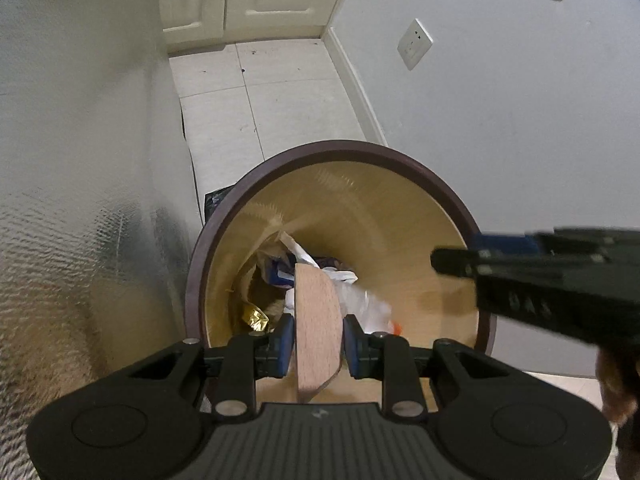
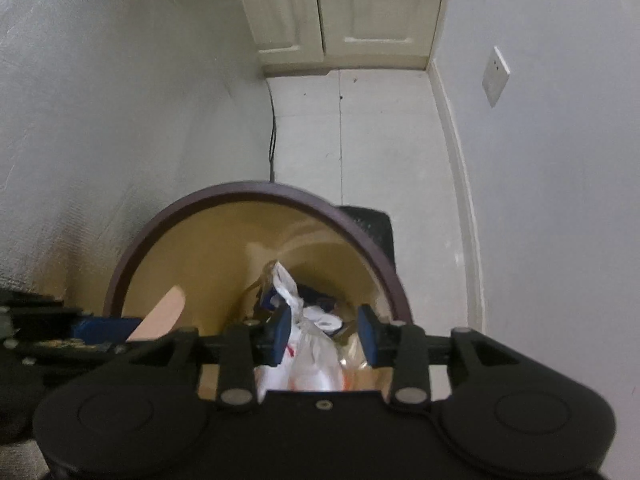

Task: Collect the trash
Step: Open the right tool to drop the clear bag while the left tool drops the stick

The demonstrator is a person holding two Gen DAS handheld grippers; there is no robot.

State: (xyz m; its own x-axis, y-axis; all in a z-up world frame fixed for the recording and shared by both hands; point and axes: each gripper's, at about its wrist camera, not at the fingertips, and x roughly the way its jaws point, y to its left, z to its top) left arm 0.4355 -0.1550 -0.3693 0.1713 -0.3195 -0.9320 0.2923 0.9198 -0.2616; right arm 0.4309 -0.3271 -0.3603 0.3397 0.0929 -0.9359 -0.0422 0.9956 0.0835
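A round bin (image 1: 420,172) with a dark rim and a tan inside stands on the floor and holds white plastic bags (image 1: 360,296), wrappers and a gold foil piece (image 1: 256,318). My left gripper (image 1: 316,340) is shut on a flat wooden piece (image 1: 318,320), held on edge over the bin's mouth. My right gripper (image 2: 326,334) is open over the bin (image 2: 160,220), and no jaw touches the white bags (image 2: 312,344) below. The right gripper also shows in the left wrist view (image 1: 520,276). The wooden piece shows in the right wrist view (image 2: 164,316).
A textured silver wall (image 1: 80,160) stands close on the left. A white wall with a socket (image 1: 414,44) runs along the right. Cream cabinet doors (image 2: 348,8) close the far end of the tiled floor (image 1: 260,92). A black mesh object (image 2: 372,224) sits behind the bin.
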